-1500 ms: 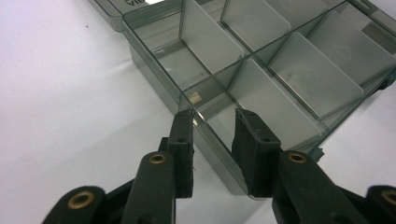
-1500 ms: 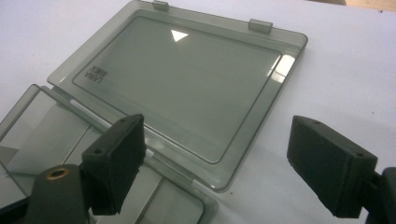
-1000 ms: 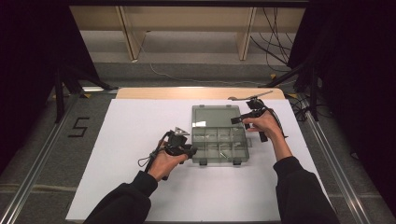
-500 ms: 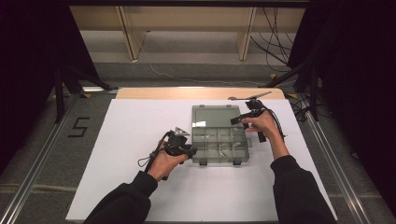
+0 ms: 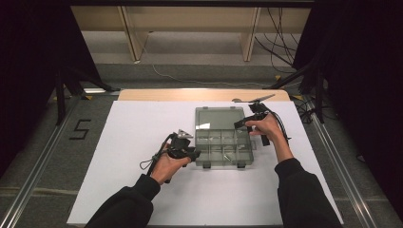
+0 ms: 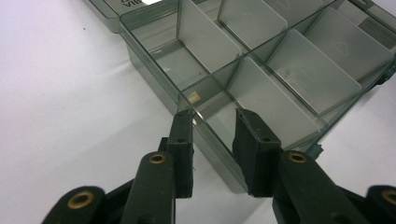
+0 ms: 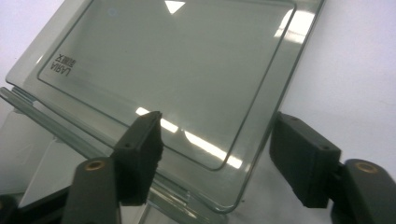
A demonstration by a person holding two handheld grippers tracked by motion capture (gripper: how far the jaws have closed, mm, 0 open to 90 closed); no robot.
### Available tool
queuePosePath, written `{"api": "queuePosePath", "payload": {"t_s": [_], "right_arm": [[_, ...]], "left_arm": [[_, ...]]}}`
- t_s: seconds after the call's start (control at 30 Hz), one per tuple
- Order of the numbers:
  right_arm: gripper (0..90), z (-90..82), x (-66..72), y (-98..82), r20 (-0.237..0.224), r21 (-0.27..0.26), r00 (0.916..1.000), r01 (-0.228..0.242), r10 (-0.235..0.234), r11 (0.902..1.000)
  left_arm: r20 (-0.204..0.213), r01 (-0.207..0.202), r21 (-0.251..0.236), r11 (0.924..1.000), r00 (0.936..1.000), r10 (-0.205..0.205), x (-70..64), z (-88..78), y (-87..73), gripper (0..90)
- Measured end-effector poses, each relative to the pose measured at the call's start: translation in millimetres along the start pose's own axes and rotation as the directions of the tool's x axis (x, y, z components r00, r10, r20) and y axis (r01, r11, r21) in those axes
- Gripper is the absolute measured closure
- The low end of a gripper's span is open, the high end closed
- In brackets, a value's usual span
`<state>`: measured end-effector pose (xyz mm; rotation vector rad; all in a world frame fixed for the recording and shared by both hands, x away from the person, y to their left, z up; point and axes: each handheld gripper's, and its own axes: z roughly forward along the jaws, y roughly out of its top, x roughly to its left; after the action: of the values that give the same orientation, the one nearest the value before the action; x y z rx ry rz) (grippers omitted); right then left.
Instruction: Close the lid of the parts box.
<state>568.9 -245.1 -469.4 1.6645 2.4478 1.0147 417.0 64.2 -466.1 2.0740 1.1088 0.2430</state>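
An open clear grey compartment box (image 5: 223, 164) sits on the white table, its lid (image 5: 220, 118) laid back flat behind it. My left gripper (image 5: 196, 153) is at the box's front left corner. In the left gripper view its jaws (image 6: 212, 116) straddle the box's side wall (image 6: 154, 70), which crosses the gap at a slant; the jaws are parted wider than the wall. My right gripper (image 5: 240, 124) is at the lid's right side. Its jaws (image 7: 219, 126) have just been closing with the lid's (image 7: 177, 70) corner between them, but stand apart from it.
The white table top (image 5: 142, 123) has bare room left and in front of the box. A wooden board (image 5: 190, 95) lines the far edge, with a thin metal piece (image 5: 252, 99) on it. Metal rails run along both sides, and cables lie on the floor beyond.
The right hand has crept a touch toward the lid's corner. The left hand and the box have not moved.
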Motion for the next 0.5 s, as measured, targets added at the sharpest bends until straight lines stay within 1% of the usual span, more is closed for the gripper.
{"api": "queuePosePath", "payload": {"t_s": [0.1,0.17,0.2,0.23,0.27,0.3,0.33,0.37,0.4,0.47,0.5], "right_arm": [[38.5,-1.0,-1.0,0.3,0.0,0.013,1.0,0.006,-0.006,0.9999],[40.7,-2.6,-1.2,0.2,-0.017,0.02,0.9998,-0.011,0.012,0.9997],[42.2,-3.5,-1.7,0.2,-0.014,0.015,0.9998,-0.015,0.016,0.9998],[44.2,-4.2,-2.9,0.1,-0.019,-0.003,0.9998,-0.004,0.004,1.0],[47.2,-6.8,-0.7,0.0,-0.01,0.009,0.9989,-0.045,0.045,0.9989],[50.2,-8.3,-1.9,0.0,-0.005,-0.012,0.9996,-0.028,0.028,0.9995],[53.5,-10.3,-2.2,0.1,-0.003,-0.018,0.9995,-0.032,0.032,0.9993],[56.8,-12.5,-3.8,0.2,-0.004,-0.027,0.9998,-0.02,0.02,0.9994],[59.4,-14.3,-4.2,-0.1,0.0,-0.041,0.9998,-0.019,0.019,0.999],[63.3,-17.6,-5.2,-0.9,-0.006,-0.049,0.9997,-0.024,0.024,0.9985],[65.0,-18.0,-6.0,-1.9,-0.003,-0.076,0.9998,-0.019,0.019,0.997]], "left_arm": [[0.002,-0.003,0.0,1.0,1.0,0.003,0.2,-0.1,0.0,67.8],[0.003,-0.004,0.001,1.0,1.0,0.004,0.5,-0.1,0.0,67.9],[0.005,-0.006,0.0,1.0,1.0,0.006,0.6,-0.1,0.0,67.9],[0.005,-0.007,0.001,1.0,1.0,0.007,0.7,-0.1,0.0,67.9],[0.006,-0.012,0.001,0.9999,0.9999,0.012,0.7,-0.2,0.1,67.9],[0.006,-0.013,0.001,0.9999,0.9999,0.013,0.8,-0.2,0.1,67.9],[0.007,-0.014,0.001,0.9999,0.9999,0.014,0.9,-0.2,0.2,67.9],[0.007,-0.015,0.002,0.9999,0.9999,0.015,1.0,-0.2,0.2,67.9],[0.007,-0.014,0.001,0.9999,0.9999,0.014,0.8,-0.1,0.2,67.9],[0.009,-0.016,0.001,0.9999,0.9998,0.016,0.6,-0.1,0.5,67.8],[0.01,-0.017,0.001,0.9998,0.9998,0.017,0.7,-0.2,0.5,67.8]]}}
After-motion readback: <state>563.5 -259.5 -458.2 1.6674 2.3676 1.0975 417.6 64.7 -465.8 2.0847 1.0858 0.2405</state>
